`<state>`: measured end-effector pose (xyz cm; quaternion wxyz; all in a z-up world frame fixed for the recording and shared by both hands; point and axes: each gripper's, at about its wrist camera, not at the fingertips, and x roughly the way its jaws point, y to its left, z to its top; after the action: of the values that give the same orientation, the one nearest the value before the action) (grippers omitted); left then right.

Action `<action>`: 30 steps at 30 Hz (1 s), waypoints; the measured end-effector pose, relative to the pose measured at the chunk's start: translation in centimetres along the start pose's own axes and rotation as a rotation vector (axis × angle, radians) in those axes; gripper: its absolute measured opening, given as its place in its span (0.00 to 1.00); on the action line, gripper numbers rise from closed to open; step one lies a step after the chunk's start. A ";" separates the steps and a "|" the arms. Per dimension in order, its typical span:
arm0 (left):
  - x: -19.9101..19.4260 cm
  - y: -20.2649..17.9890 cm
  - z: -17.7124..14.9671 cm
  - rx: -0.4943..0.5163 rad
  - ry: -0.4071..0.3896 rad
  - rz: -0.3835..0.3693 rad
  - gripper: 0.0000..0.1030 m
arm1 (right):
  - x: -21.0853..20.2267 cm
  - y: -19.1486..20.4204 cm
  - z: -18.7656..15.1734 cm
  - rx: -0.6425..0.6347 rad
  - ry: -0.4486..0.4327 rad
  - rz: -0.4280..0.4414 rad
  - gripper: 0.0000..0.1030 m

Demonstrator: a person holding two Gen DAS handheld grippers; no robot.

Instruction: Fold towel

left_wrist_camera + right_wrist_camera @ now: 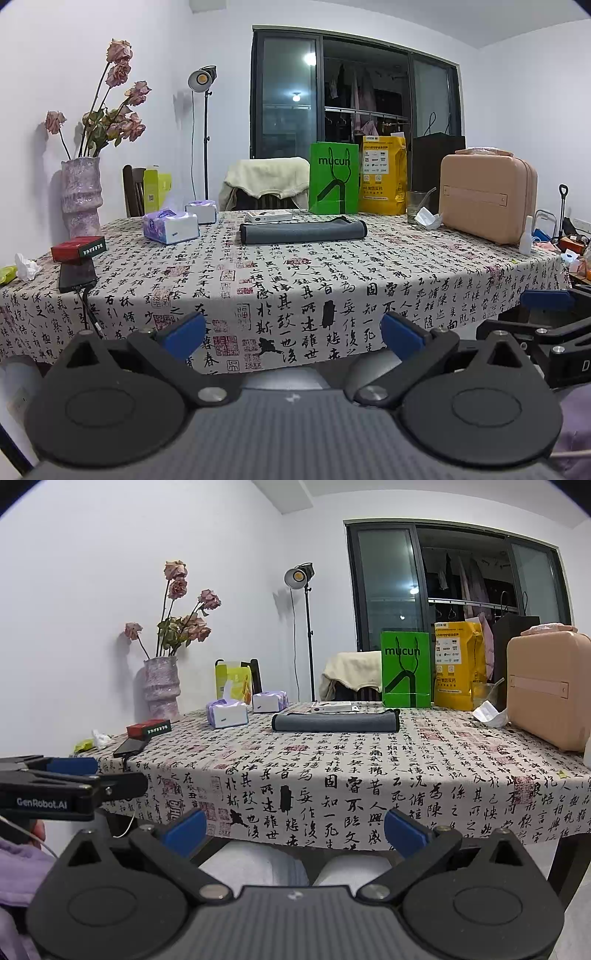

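Left wrist view: I have the left claw [293, 332] released, blue pads spread wide and holding nothing, positioned off the near edge of the tabletop [369, 273]. The right claw [295, 825] is likewise released and empty; it sits level with the left claw and just beside it.

The gray towel [303, 232] lies on the calligraphy-print tablecloth [280, 295], toward the far side, directly in front of the green mucun bag [334, 182] and to the right of the tissue pack [171, 226]. It appears already folded or rolled into a long, low bundle. Its long axis runs left to right, square across the line of both claws. From the left claw the towel lies straight ahead and well apart; from the right claw it lies ahead and slightly left. I judge neither claw clearly nearer.

Material notes: the towel reads as soft, matte, fine-piled cloth with a dark bound hem and rounded ends. The tablecloth is a flat woven fabric draped over the near edge. I expect the towel to sag when lifted by one end, so a two-claw pickup at opposite ends is indicated.
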<state>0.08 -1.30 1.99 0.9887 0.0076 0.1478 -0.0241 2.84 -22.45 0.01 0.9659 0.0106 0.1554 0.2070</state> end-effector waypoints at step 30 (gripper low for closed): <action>-0.1 0.1 0.3 0.003 -0.006 0.001 1.00 | 0.2 -0.1 -0.1 0.002 0.005 0.000 1.00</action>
<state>0.10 -1.24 2.33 0.9891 0.0090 0.1448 -0.0237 2.99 -22.44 -0.11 0.9654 0.0109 0.1579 0.2070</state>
